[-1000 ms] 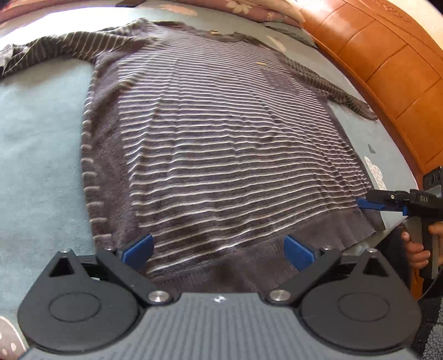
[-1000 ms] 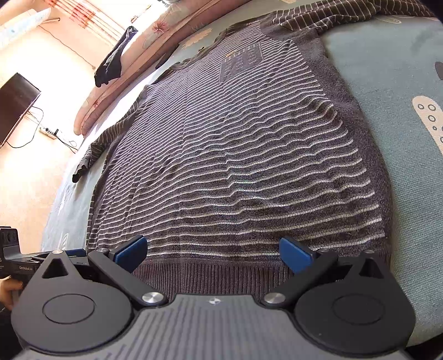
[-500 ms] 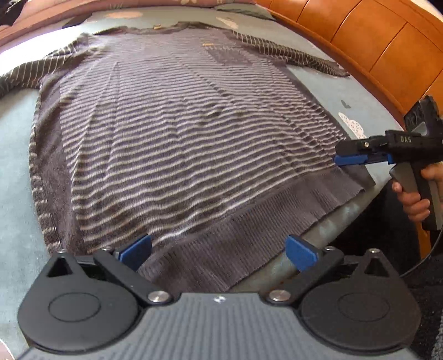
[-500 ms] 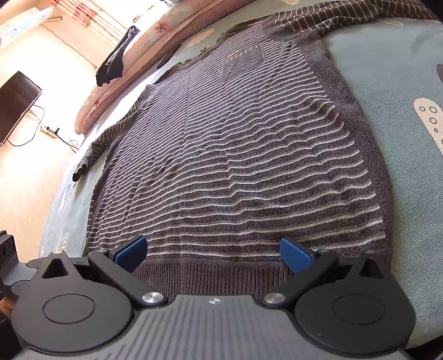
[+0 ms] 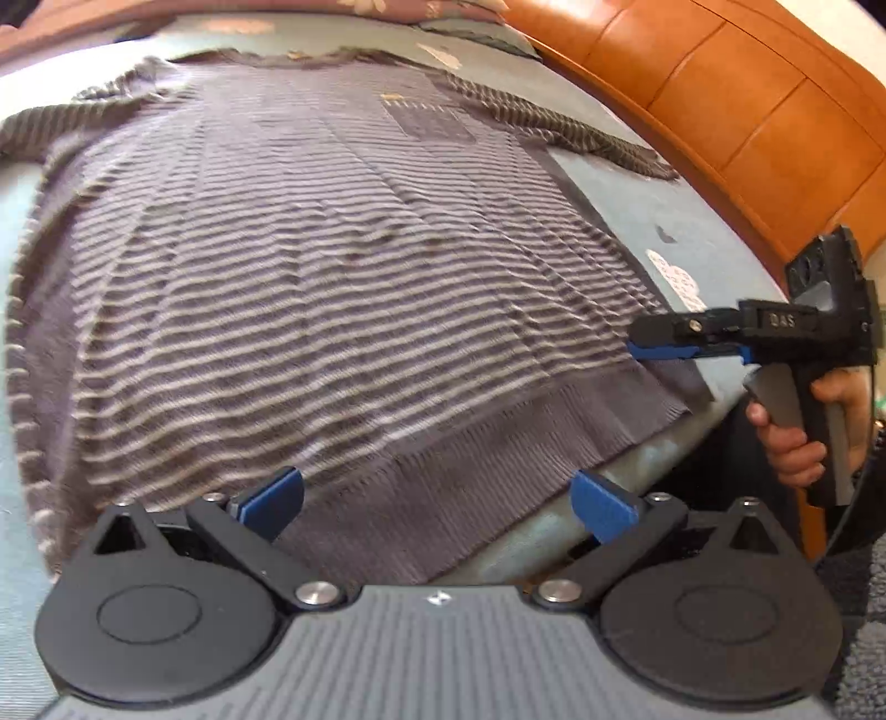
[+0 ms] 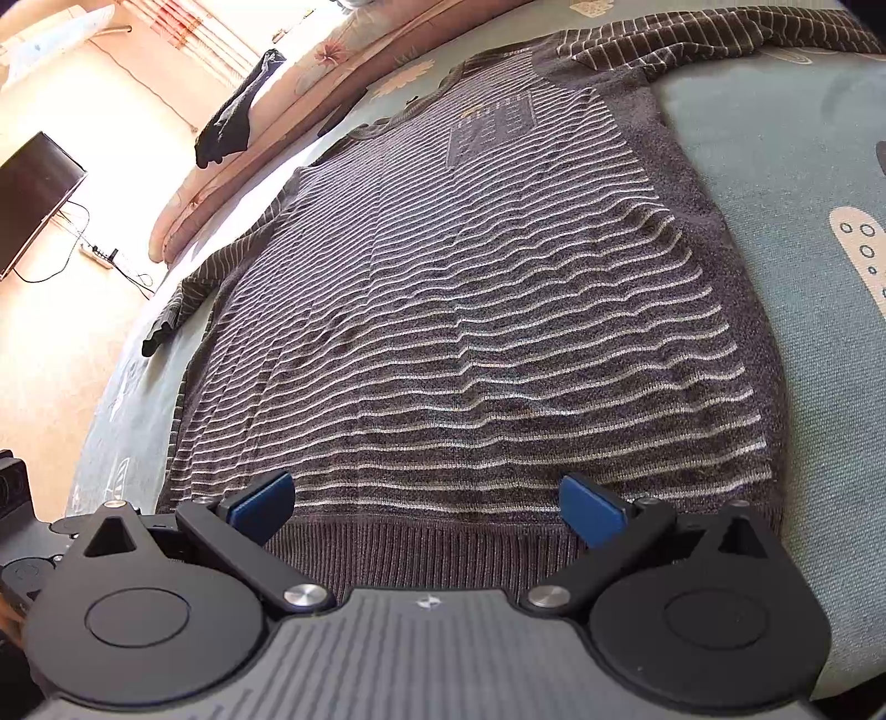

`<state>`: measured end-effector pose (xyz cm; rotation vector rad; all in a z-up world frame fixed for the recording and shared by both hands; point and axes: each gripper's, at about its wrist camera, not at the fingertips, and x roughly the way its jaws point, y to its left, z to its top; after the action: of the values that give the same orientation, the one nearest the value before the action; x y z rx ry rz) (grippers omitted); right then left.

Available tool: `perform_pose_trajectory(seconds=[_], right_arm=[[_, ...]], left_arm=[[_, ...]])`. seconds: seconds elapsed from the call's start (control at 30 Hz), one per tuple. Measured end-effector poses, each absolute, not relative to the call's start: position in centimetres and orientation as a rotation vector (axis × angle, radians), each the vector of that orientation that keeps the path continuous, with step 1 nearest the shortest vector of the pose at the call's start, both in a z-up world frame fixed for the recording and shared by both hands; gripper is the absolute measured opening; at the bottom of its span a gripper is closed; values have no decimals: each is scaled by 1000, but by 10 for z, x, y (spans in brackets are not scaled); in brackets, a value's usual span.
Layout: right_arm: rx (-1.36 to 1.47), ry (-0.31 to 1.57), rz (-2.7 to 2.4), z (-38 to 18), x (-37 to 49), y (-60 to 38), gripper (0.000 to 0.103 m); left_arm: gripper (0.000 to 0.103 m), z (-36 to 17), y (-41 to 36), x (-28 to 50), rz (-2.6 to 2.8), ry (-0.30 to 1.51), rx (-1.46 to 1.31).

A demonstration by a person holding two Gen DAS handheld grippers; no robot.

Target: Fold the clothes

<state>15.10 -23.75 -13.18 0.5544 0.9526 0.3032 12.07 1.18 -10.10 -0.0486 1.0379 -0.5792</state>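
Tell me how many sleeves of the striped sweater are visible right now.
2. One sleeve stretches out toward the floor side of the bed; the other sleeve stretches out the opposite way at the far top of the striped sweater. Neither is folded in.

The left wrist camera sits low and close at the hem of the striped sweater (image 5: 343,288), looking up its length toward the collar, angled toward the orange headboard (image 5: 720,99). It catches the right tool (image 5: 659,340) from the side at the hem's far corner. The right wrist camera looks along the same sweater (image 6: 470,310) from the hem, facing the television (image 6: 33,199); both share the bed (image 6: 803,155)
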Motion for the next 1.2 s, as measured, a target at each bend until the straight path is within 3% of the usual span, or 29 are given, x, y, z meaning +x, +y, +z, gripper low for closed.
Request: perform_pose_trajectory(seconds=[0.4, 0.87, 1.2], right_arm=[[533, 946, 294, -131, 150, -234, 103], [520, 929, 288, -132, 149, -232, 103], [518, 935, 287, -132, 150, -231, 103]], left_arm=[[102, -119, 10, 117, -586, 1161, -109], [102, -68, 107, 160, -280, 1016, -282], [102, -124, 130, 179, -276, 1135, -557]])
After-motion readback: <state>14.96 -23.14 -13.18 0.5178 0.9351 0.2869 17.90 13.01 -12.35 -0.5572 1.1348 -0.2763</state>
